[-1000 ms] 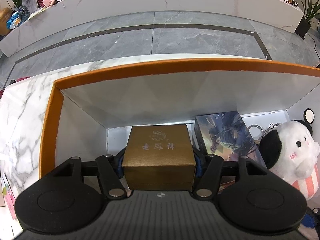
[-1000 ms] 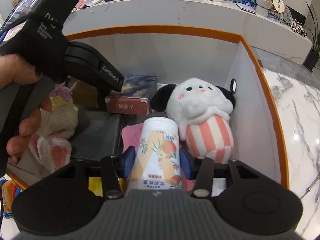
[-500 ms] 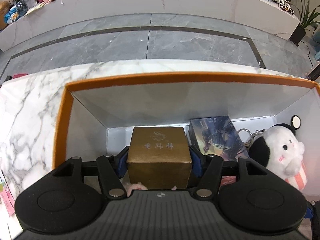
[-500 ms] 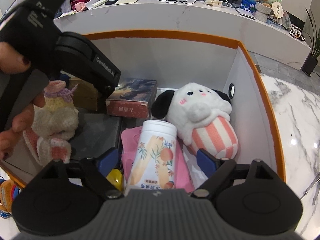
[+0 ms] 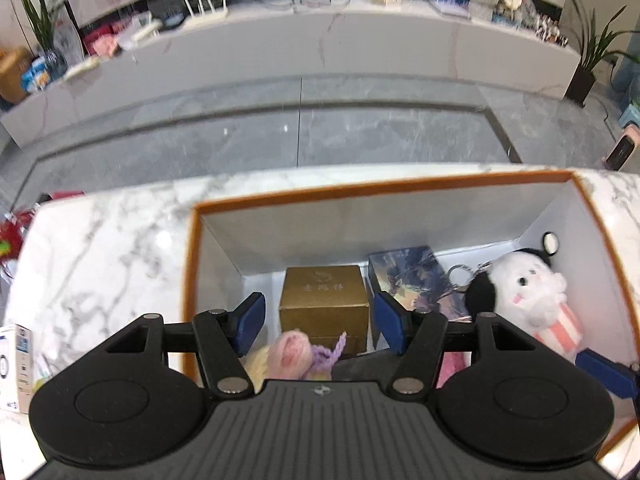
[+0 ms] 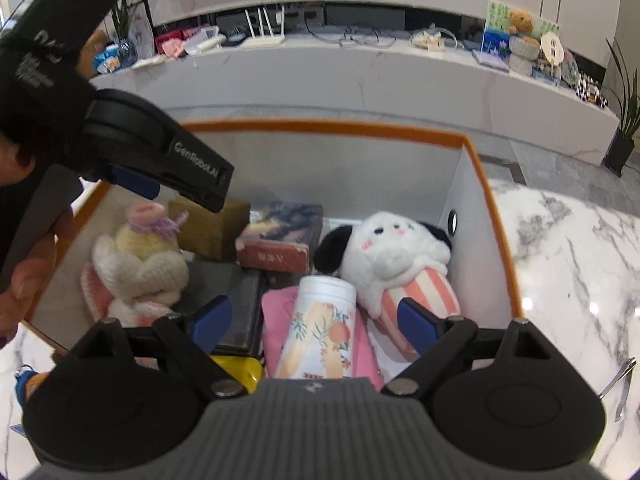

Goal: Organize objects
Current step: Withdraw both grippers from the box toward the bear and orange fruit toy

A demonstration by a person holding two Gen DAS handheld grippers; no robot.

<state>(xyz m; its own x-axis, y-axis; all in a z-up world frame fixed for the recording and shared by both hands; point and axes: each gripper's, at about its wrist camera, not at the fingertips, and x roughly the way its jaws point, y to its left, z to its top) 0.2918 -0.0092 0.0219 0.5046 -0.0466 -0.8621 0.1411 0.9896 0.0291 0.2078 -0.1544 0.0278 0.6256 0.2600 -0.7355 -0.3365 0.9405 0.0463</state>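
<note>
An orange-rimmed white box [image 5: 360, 190] [image 6: 480, 168] holds the objects. A gold box [image 5: 324, 300] [image 6: 212, 232] stands at its back left. My left gripper [image 5: 320, 320] is open and empty above it, raised clear. A white floral bottle [image 6: 320, 328] lies on a pink item in the box. My right gripper [image 6: 316, 320] is open around and above it, not touching. A black-and-white plush [image 6: 388, 256] [image 5: 520, 288] lies at the right, a crocheted doll [image 6: 140, 256] [image 5: 292, 352] at the left, a dark picture box [image 6: 284, 236] [image 5: 412, 276] at the back.
The box stands on a white marble table [image 5: 100, 260] [image 6: 580, 260]. A dark flat case [image 6: 236, 304] and a yellow item [image 6: 240, 368] lie in the box. A small white carton [image 5: 12, 364] sits on the table at left. A metal utensil [image 6: 620, 380] lies at right.
Both grippers opened and lifted back. The left let go of the gold box, now standing in the box. The right released the floral bottle, now lying on the pink item.
</note>
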